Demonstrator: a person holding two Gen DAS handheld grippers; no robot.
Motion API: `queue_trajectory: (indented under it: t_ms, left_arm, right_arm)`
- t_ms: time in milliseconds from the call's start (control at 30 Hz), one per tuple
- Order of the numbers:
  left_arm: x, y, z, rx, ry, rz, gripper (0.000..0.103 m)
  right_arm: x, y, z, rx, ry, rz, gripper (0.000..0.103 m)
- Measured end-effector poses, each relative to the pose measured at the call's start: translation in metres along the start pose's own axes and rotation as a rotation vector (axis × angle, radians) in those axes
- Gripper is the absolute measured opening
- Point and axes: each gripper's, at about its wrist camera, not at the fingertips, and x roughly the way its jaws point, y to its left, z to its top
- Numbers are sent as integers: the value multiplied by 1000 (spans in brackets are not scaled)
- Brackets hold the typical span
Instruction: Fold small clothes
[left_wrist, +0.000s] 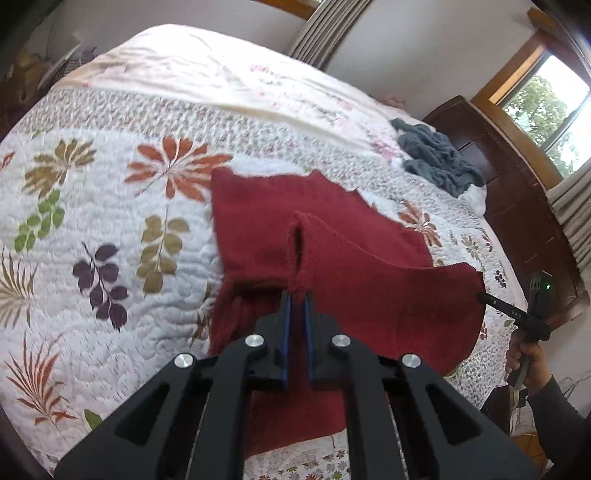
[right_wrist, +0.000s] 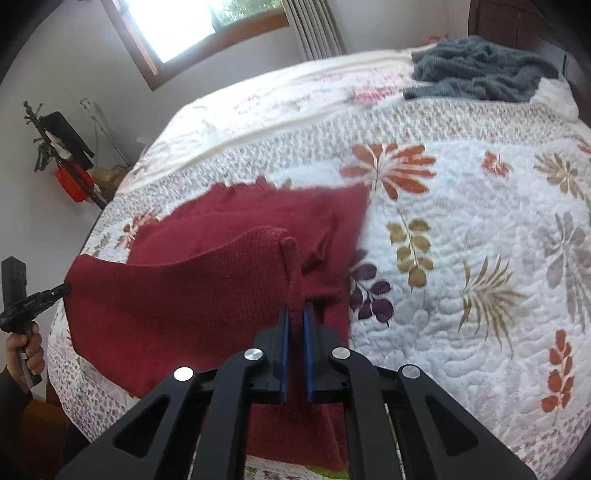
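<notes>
Bed quilt (left_wrist: 92, 229), white with leaf print, filling both views. Left gripper (left_wrist: 298, 295) at 6 o'clock of left wrist view, blue-lined jaws pinching a bunched edge of red knit garment (left_wrist: 354, 266). Garment centred on quilt, near edge lifted off the surface and stretched between both grippers, far part lying flat toward 12 o'clock. At 3 o'clock of same view, right gripper (left_wrist: 482, 296) biting the garment's other corner, held by a hand (left_wrist: 526, 363). Grey crumpled cloth (left_wrist: 436, 155) at 1 o'clock near dark headboard (left_wrist: 517, 192), well apart from red garment. In right wrist view, jaws likewise clamped on a red fold at 6 o'clock; left gripper at 9 o'clock gripping the opposite corner. Slight motion blur on far quilt.
</notes>
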Motion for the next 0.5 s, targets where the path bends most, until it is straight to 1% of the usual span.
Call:
queue_trajectory:
  t_ms: [100,233,400,500]
  left_arm:
    - [0,-2,8,-3,-7,-4,5]
    - [-3,-6,28,12,-35,-11,4]
    - [0,-10,66,43,-76,-11,4]
    - [11,-8,97,50,-97,-7,4]
  right_arm:
    - [-6,6,9,-17,-20,-3,7]
    - [-10,13,25,-37,-52,-9,7]
    - [-6,17,64,-54,-88,-15,6]
    - [4,14,93,-46,-108,-19,6]
